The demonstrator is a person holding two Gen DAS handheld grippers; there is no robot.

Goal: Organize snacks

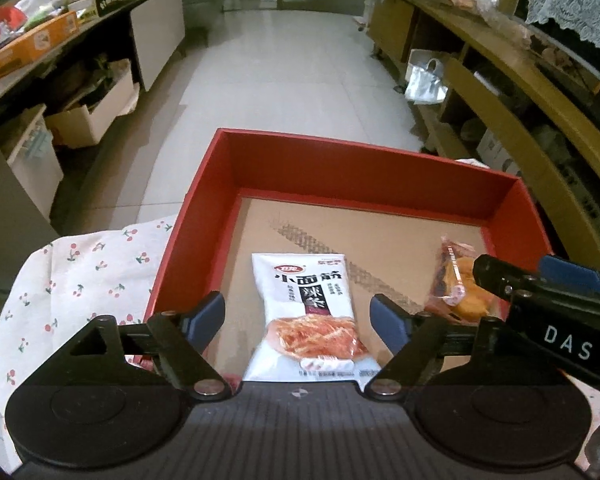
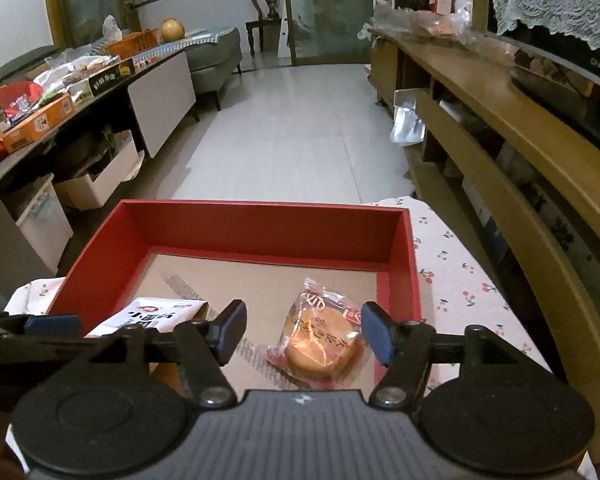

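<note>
From the left wrist, the left gripper [image 1: 298, 316] hangs with jaws wide, clear of the white spicy-strip packet [image 1: 306, 312] lying flat on the cardboard floor of the red box [image 1: 364, 168]. From the right wrist, the right gripper [image 2: 304, 334] stands parted above the wrapped round cake [image 2: 320, 344], not touching it; the box sits on a cherry-print cloth [image 2: 460, 276].
</note>
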